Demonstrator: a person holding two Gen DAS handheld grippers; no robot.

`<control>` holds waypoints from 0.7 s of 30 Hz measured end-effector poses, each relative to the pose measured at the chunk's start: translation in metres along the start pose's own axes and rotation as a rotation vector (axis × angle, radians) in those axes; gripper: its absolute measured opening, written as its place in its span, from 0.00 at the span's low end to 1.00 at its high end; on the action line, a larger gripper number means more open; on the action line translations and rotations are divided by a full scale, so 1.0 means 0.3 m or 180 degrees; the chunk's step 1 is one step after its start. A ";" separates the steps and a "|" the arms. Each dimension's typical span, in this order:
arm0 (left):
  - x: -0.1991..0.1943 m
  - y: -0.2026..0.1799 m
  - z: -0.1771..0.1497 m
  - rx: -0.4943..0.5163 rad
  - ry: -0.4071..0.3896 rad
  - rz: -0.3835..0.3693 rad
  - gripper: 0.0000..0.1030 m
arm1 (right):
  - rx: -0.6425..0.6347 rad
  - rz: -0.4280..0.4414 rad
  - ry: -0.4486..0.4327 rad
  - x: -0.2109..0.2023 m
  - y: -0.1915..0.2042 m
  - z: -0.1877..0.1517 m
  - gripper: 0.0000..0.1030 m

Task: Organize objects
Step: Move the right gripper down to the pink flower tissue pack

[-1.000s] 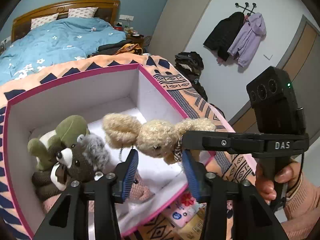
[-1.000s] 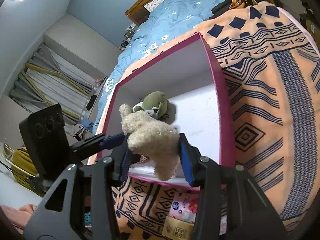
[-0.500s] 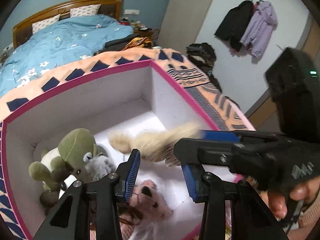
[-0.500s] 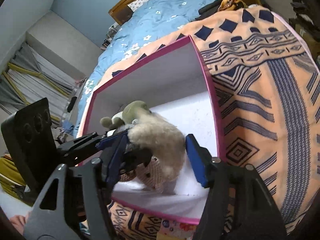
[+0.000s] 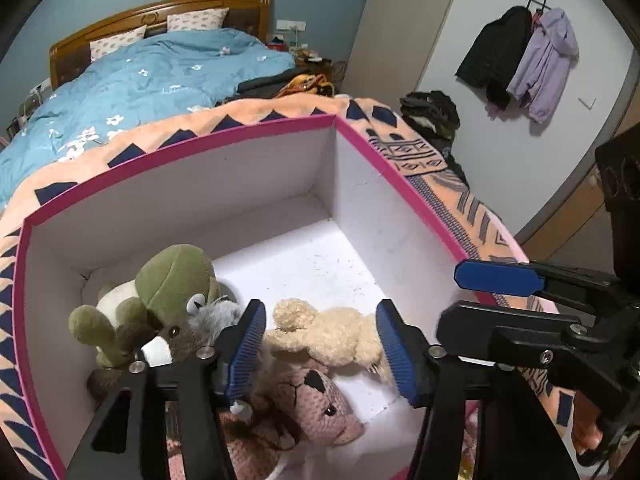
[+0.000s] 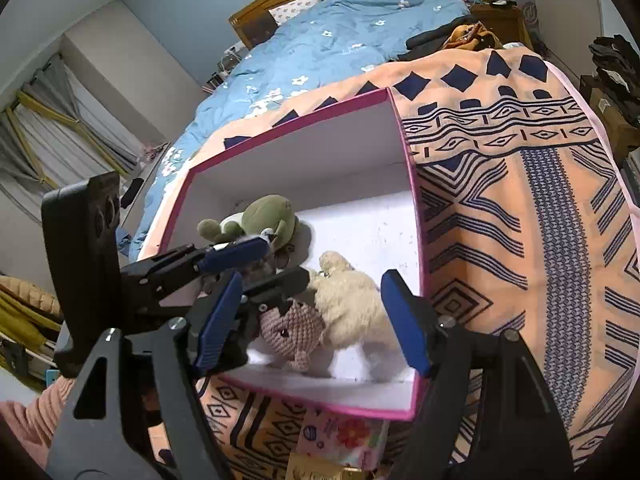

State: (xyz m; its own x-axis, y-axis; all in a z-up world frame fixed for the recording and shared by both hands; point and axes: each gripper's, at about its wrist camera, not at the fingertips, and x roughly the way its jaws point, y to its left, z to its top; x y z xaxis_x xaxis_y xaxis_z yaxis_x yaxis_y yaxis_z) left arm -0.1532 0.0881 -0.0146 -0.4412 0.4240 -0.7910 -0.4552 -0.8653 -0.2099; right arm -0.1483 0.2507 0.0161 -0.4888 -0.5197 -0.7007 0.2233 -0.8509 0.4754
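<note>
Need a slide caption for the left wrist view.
Open left gripper above cream plush bunny lying in pink-rimmed white box with three other plush toys.

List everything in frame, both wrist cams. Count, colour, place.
box: 1, pink rim, white inside, on the patterned blanket
cream plush: 1, cream, on the box floor, free of both tongs
pink knitted bear: 1, pink, near wall of the box
green plush: 1, green, box's left corner
grey-brown plush: 1, grey-brown, against the green plush
blanket: 1, orange with navy pattern, under the box
bed: 1, blue floral duvet, behind
jackets: 2, black and lilac, wall hooks
left tongs: 1, black with blue pads, open over the box
right tongs: 1, same, open over the cream plush
</note>
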 end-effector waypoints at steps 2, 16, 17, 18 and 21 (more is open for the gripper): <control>-0.030 -0.009 -0.012 0.0013 -0.0057 -0.0025 0.64 | -0.0030 0.0065 -0.0023 -0.026 0.000 -0.016 0.71; -0.283 -0.135 -0.208 0.0344 -0.0372 -0.0427 0.75 | -0.0194 0.0324 -0.0009 -0.182 -0.028 -0.193 0.71; -0.287 -0.144 -0.230 0.0357 -0.0346 -0.0460 0.75 | -0.0172 0.0309 0.0028 -0.177 -0.039 -0.210 0.71; -0.287 -0.153 -0.250 0.0350 -0.0308 -0.0488 0.75 | -0.0158 0.0289 0.0069 -0.171 -0.046 -0.225 0.70; -0.265 -0.168 -0.288 0.0307 -0.0192 -0.0578 0.75 | -0.0081 0.0240 0.0213 -0.138 -0.074 -0.266 0.68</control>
State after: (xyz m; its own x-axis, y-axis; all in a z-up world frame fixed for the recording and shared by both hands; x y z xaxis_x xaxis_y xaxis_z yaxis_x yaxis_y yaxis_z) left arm -0.0285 0.0749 0.0092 -0.3893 0.5882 -0.7089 -0.6020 -0.7449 -0.2875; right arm -0.0656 0.2850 -0.0079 -0.4125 -0.5856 -0.6978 0.2792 -0.8104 0.5150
